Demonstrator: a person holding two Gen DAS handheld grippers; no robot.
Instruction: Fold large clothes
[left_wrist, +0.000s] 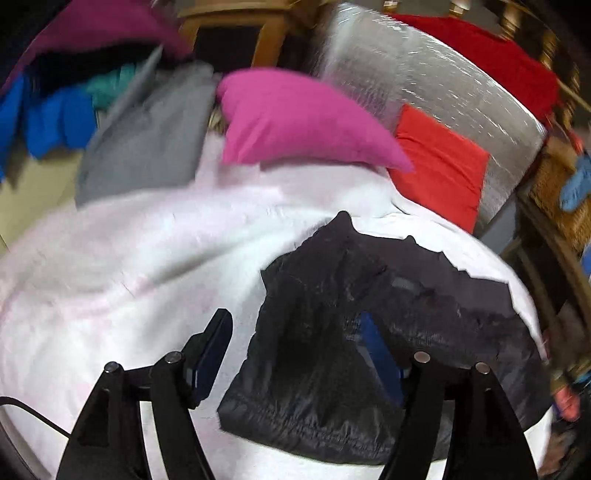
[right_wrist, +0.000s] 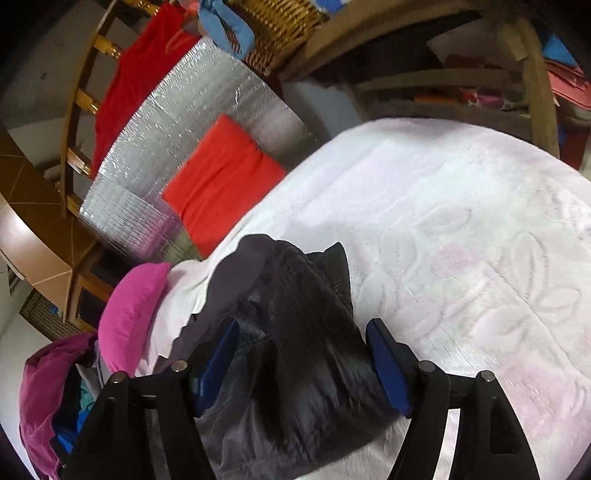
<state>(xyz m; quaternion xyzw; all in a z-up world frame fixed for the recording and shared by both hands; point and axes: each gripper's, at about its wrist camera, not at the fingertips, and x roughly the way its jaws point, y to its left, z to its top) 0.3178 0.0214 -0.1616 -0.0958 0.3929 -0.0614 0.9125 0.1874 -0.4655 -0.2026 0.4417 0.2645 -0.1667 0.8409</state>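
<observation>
A dark grey-black padded jacket lies crumpled on a white embossed bedspread. My left gripper is open above the jacket's left edge; its right finger is over the fabric, its left finger over the bedspread. In the right wrist view the jacket lies bunched between the fingers of my right gripper, which is open with the jaws wide on either side of it. The bedspread stretches to the right.
A magenta pillow, an orange-red cushion and a silver foil panel sit at the bed's head. A grey garment and a pile of blue, teal and purple clothes lie at the left. A wicker basket and wooden furniture stand beyond.
</observation>
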